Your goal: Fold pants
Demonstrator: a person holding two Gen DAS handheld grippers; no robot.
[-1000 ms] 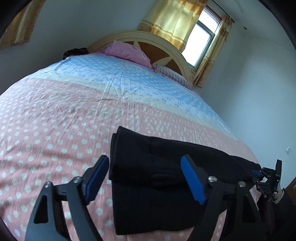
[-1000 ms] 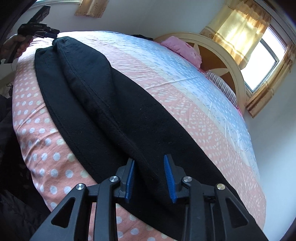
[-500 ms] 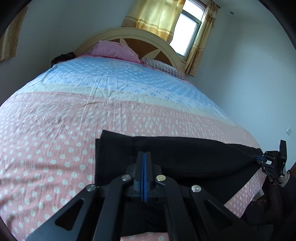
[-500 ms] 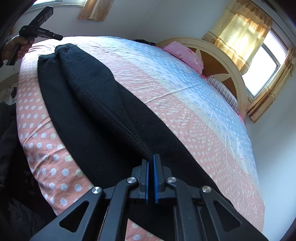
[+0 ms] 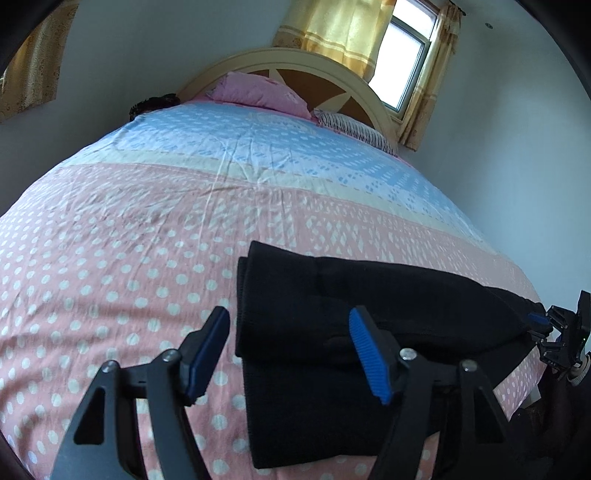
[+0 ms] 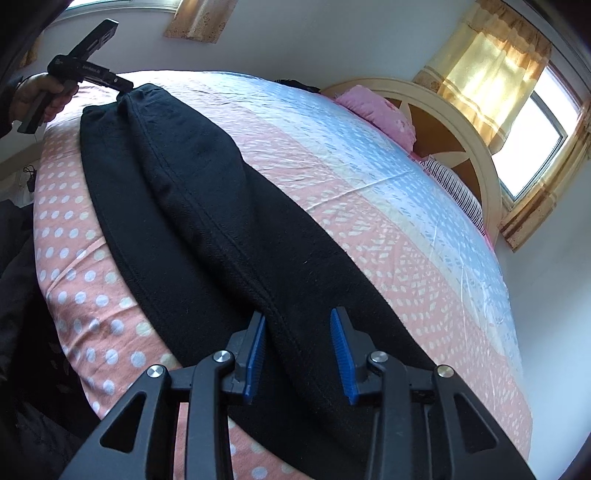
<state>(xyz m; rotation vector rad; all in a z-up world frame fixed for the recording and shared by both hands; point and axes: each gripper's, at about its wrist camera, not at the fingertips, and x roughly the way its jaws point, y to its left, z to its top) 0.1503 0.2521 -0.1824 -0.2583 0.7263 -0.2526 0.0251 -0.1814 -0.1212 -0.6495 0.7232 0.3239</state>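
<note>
One pair of black pants (image 5: 332, 295) is seen laid out on one bed (image 5: 147, 229). Two grippers are counted: the left gripper (image 5: 291, 350) and the right gripper (image 6: 299, 350), each with two blue-padded fingers, so four pads in total. Two pillows are spotted at the head end, one pink pillow (image 5: 258, 90) and one striped pillow (image 5: 354, 127). One headboard (image 5: 332, 79) is there, one window (image 5: 404, 68) too. One yellow curtain (image 5: 332, 26) is counted left of it, plus one on its right.
</note>
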